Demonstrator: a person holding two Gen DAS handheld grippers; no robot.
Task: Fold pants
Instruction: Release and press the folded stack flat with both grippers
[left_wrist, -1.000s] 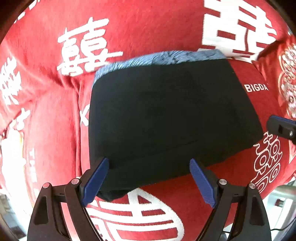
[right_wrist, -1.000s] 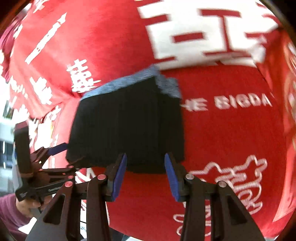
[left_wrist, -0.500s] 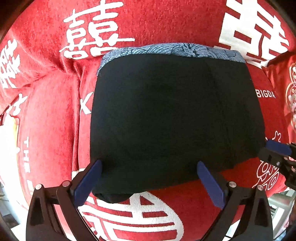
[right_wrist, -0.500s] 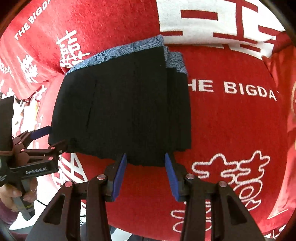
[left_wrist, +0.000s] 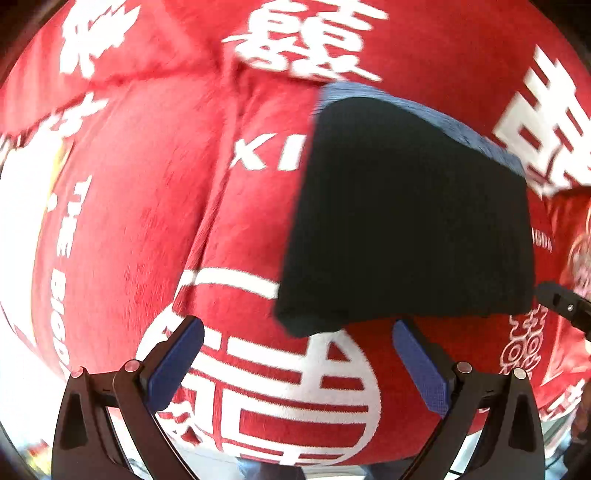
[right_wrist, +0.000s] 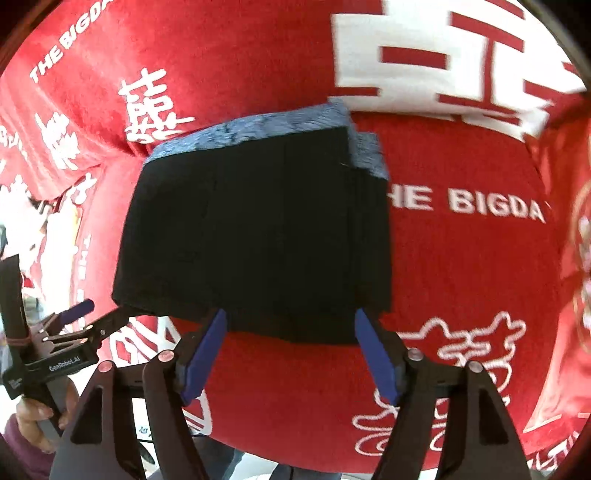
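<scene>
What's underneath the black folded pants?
The folded black pants lie on a red blanket with white letters and symbols. A blue patterned band, likely part of the pants, peeks out at their far edge. Anything else beneath is covered.

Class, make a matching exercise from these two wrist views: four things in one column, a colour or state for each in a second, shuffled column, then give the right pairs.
Things
1. pants
2. waistband
3. blanket
4. left tool

Colour or state
A. red with white lettering
B. open, nothing between its pads
C. black, folded into a block
D. blue patterned strip along the far edge

Pairs: 1-C, 2-D, 3-A, 4-B
</scene>
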